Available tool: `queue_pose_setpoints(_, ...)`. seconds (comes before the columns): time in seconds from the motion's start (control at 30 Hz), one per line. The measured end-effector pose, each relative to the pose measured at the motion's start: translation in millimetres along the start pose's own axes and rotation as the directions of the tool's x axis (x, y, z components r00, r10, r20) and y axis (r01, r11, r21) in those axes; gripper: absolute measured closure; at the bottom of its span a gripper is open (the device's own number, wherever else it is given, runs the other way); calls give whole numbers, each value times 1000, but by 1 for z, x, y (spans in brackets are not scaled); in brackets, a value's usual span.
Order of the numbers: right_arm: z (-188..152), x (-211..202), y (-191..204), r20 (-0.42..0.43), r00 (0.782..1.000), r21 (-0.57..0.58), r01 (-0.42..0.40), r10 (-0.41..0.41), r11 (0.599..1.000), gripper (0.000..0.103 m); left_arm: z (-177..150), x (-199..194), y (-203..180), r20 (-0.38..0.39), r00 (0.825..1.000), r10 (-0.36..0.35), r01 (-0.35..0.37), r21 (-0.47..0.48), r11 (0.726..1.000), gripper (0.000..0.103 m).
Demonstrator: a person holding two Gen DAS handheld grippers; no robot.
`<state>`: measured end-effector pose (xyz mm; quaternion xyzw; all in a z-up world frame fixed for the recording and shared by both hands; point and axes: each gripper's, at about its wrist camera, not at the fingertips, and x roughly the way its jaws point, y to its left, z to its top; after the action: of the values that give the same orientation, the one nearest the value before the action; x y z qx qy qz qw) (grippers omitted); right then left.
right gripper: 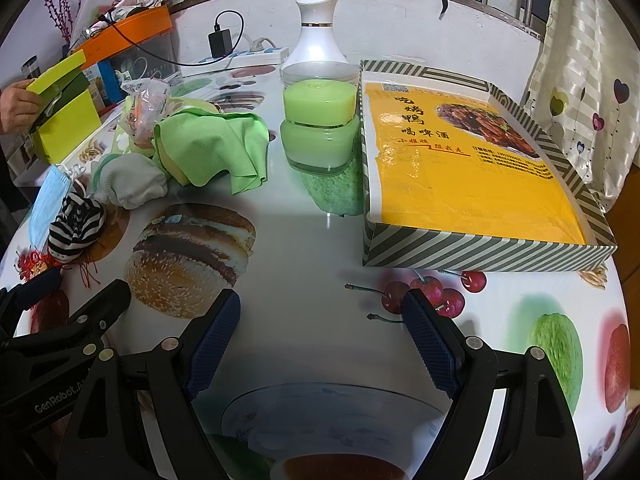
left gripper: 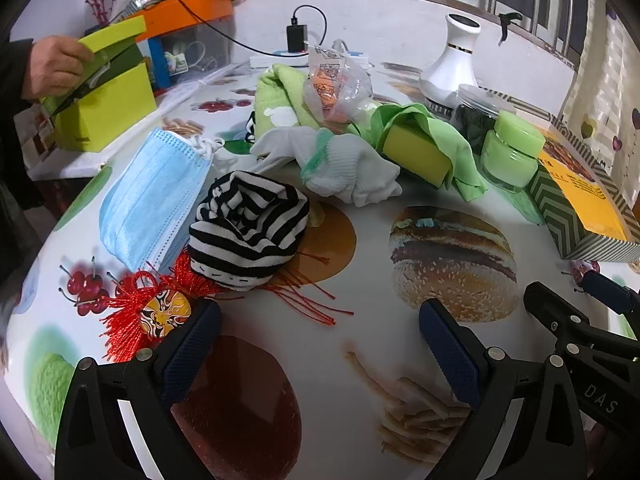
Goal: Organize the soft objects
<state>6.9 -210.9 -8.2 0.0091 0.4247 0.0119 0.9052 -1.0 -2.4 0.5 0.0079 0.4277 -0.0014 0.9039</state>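
Observation:
On the printed tablecloth lie a rolled black-and-white striped sock [left gripper: 248,232] [right gripper: 76,228], a blue face mask [left gripper: 154,196] [right gripper: 50,196], white socks [left gripper: 352,168] [right gripper: 132,184], a yellow sponge [left gripper: 418,156] under a green cloth [left gripper: 444,136] [right gripper: 218,144], and a green towel [left gripper: 280,96]. A red tassel ornament [left gripper: 160,312] rests by the striped sock. My left gripper [left gripper: 320,328] hovers open just in front of the striped sock. My right gripper [right gripper: 322,320] is open over bare tablecloth, in front of the shallow striped box [right gripper: 472,248] with a yellow bottom.
A green jar [right gripper: 318,128] [left gripper: 512,152], a white vase-shaped device [right gripper: 316,32], a clear plastic bag [left gripper: 336,84] and a power strip [right gripper: 248,54] stand behind the pile. At far left a person's hand [left gripper: 52,66] holds open a lime-green box [left gripper: 104,116].

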Motion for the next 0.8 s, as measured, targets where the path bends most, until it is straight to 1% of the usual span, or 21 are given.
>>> queue_pose_setpoints(0.8,0,0,0,0,1000,1,0,0,1000,19,5,4,-2,-1,1000,-2,2,6,1000,3)
